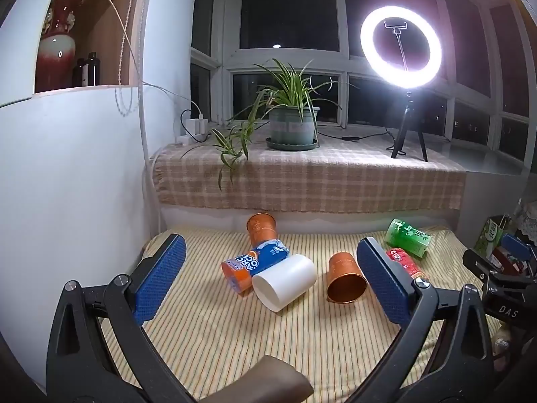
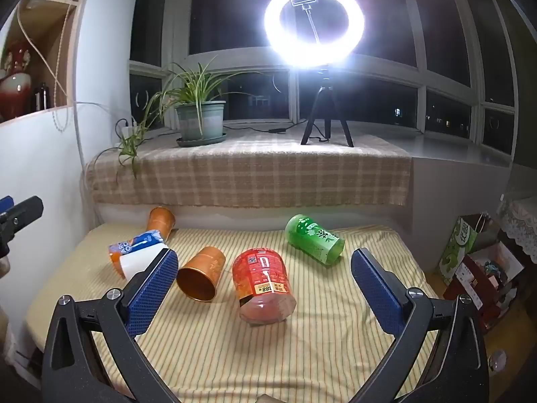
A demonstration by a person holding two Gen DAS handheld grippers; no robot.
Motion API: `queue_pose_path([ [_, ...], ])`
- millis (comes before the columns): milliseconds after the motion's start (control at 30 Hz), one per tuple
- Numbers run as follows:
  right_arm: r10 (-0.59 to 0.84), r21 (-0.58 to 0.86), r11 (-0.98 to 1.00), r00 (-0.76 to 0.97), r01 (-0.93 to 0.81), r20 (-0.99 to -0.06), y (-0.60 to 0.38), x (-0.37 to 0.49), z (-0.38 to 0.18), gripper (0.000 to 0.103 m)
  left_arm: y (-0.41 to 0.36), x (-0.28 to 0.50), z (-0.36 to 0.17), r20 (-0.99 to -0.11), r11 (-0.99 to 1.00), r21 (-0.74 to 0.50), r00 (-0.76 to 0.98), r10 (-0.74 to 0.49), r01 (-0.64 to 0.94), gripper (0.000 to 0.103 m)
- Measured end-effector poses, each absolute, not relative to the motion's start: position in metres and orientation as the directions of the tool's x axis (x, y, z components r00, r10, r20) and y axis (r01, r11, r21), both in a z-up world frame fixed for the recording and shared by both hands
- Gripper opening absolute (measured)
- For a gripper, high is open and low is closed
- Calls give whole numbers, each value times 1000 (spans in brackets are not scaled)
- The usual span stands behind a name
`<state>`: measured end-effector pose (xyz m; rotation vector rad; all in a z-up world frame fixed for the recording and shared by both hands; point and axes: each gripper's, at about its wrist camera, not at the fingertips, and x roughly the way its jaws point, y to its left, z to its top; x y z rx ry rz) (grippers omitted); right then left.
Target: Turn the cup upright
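Observation:
Several cups lie on their sides on a striped cloth (image 1: 235,336). In the left wrist view: a white cup (image 1: 285,282), a blue-orange cup (image 1: 251,265), a copper cup (image 1: 345,282) with its mouth toward me, a second copper cup (image 1: 261,228) at the back, a red cup (image 1: 402,262) and a green cup (image 1: 407,236). My left gripper (image 1: 272,252) is open and empty, hovering before the white cup. In the right wrist view the red cup (image 2: 263,283) lies between the open, empty fingers of my right gripper (image 2: 265,262), with the copper cup (image 2: 201,273) and green cup (image 2: 313,238) beside it.
A checked cloth covers the window sill (image 2: 248,174) behind, with a potted plant (image 2: 201,124) and a bright ring light on a tripod (image 2: 315,23). A white wall (image 1: 67,184) stands at left. Bags and boxes (image 2: 476,268) sit at right.

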<state>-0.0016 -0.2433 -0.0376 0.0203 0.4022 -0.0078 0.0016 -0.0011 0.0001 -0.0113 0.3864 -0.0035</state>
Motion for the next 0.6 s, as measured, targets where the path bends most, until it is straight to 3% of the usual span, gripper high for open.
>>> queue_pose_path([
  [600, -10, 11, 1000, 919, 16, -393, -239, -6, -37, 102, 20, 2, 10, -389, 994, -106, 918, -77, 39, 103],
])
